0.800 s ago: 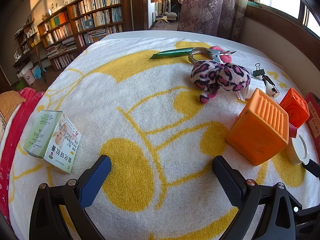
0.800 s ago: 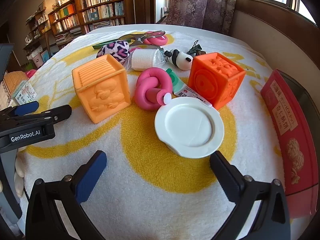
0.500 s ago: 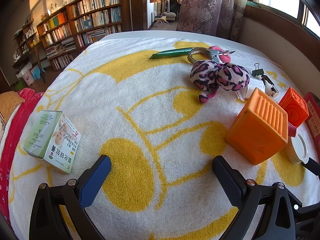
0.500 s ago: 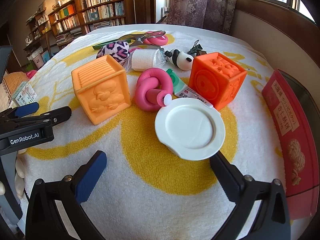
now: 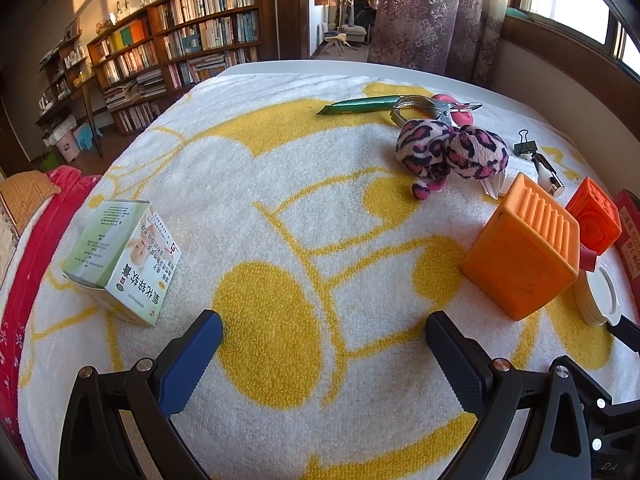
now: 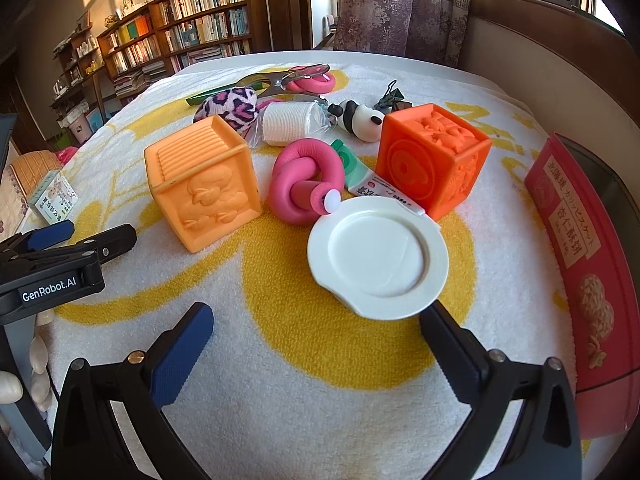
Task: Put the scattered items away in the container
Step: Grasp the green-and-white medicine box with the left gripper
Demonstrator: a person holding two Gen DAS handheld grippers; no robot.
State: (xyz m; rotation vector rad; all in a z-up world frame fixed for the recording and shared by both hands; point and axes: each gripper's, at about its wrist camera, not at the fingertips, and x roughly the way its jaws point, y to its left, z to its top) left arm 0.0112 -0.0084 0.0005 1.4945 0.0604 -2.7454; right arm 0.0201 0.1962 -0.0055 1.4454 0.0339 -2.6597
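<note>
My left gripper [image 5: 322,324] hangs open over bare yellow-and-white towel, with nothing between its fingers. A green-and-white medicine box [image 5: 124,252] lies to its left and a light orange cube [image 5: 524,252] stands to its right. My right gripper [image 6: 316,312] is also open. A white round lid [image 6: 378,256] lies just ahead of its right finger. Behind the lid are a knotted pink foam tube [image 6: 304,176], the light orange cube [image 6: 204,184], a dark orange cube [image 6: 432,160] and an ointment tube [image 6: 360,176]. A red biscuit box [image 6: 580,272] lies along the right edge.
Farther back lie a leopard-print plush [image 5: 452,152], a gauze roll [image 6: 288,124], a panda figure [image 6: 358,120], a binder clip [image 5: 524,146] and green-handled pliers [image 5: 360,104]. Bookshelves [image 5: 180,52] stand beyond the table's far left. A gloved hand [image 6: 24,372] shows at the left edge.
</note>
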